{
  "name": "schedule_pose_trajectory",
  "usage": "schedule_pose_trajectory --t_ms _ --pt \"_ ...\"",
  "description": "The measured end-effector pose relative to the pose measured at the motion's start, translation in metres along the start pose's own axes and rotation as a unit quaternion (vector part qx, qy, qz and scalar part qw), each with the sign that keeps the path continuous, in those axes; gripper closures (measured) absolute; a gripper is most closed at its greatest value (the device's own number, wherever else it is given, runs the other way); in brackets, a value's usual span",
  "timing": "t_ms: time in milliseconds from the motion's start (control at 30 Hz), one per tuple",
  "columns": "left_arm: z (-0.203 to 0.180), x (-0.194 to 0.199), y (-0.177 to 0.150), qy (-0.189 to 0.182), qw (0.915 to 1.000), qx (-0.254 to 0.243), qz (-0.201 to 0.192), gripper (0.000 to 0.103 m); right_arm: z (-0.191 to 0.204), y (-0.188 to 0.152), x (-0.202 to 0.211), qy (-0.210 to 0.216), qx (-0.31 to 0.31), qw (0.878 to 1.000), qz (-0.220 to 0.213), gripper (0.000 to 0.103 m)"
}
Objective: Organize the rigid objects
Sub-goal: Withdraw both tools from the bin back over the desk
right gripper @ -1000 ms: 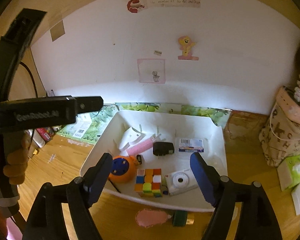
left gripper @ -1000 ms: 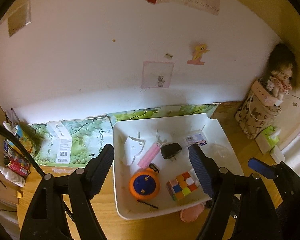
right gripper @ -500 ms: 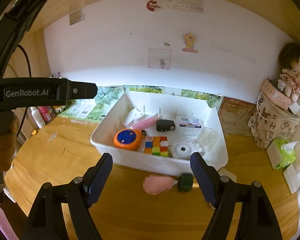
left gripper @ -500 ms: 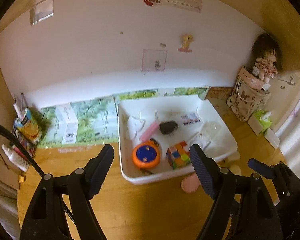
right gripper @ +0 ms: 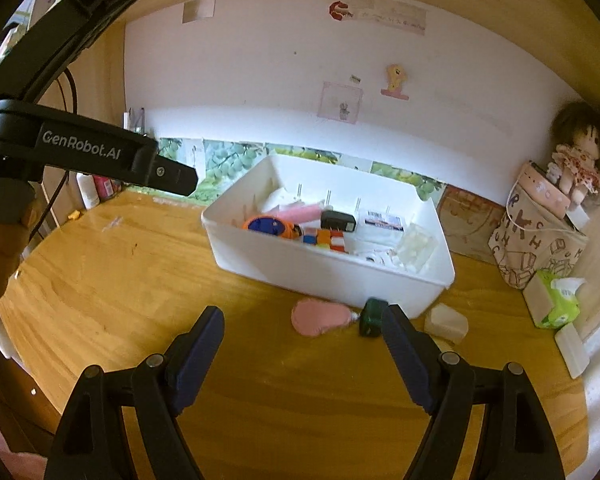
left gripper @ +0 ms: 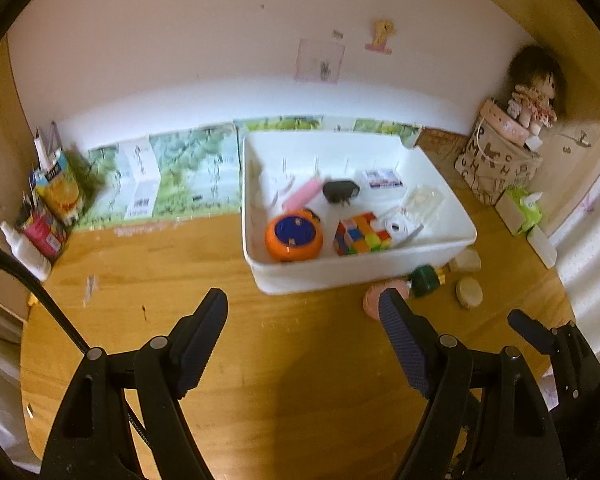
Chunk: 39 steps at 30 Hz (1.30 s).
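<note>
Two tools are hovering over the wooden surface [left gripper: 300,360], both spread wide and gripping nothing. Between the fingers of the left tool [left gripper: 302,316] only bare wood is showing; the white bin [left gripper: 356,272] is sitting just beyond it, up and to the right. The right tool [right gripper: 302,330] is pointing at the bin's near wall, with a pink pouch [right gripper: 320,316] lying on the wood just ahead between its fingers, and a green cap [right gripper: 372,314] touching the pouch's neck beside the right finger. The pouch's long axis is running left to right along the bin's front wall, cap end to the right.

Inside the bin an orange disc [left gripper: 294,236] with a blue face is lying at the front left, a colour cube [left gripper: 360,234] just right of it, a pink tube [left gripper: 304,194] slanting up to the right behind them, and a black plug [left gripper: 340,190] beside the tube's upper end. A small white box [left gripper: 382,178] with a barcode label is resting by the back wall; its print is too small to read.

In the right wrist view the left tool's body is reading "GenRobot.AI" [right gripper: 82,146], held in a hand [right gripper: 0,248].
</note>
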<state>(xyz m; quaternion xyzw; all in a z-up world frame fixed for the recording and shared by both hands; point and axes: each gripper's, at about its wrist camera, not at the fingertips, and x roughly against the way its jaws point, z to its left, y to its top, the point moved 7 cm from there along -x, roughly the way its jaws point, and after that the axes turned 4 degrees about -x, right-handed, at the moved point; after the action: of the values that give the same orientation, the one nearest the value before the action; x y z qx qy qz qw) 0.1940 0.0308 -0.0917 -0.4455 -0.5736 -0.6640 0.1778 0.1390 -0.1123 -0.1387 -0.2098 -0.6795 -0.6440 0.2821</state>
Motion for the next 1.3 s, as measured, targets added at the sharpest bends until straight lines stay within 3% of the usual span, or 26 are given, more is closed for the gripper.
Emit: schedule_pose_trajectory --t_ms 367,800,1300 --pt "-0.021 -0.028 -0.039 -0.014 0.9977 0.005 0.066 0.022 -0.028 -0.034 -0.003 -0.013 0.01 1.0 0.015 0.022" --pt "-0.057 -0.088 -0.057 -0.012 0.9872 0.017 0.158 0.021 -0.093 -0.066 -0.034 -0.005 0.009 0.997 0.074 0.022" --pt "-0.1 -0.15 -0.057 0.012 0.9821 0.033 0.185 0.02 -0.145 -0.075 -0.083 0.026 0.036 0.991 0.129 0.022"
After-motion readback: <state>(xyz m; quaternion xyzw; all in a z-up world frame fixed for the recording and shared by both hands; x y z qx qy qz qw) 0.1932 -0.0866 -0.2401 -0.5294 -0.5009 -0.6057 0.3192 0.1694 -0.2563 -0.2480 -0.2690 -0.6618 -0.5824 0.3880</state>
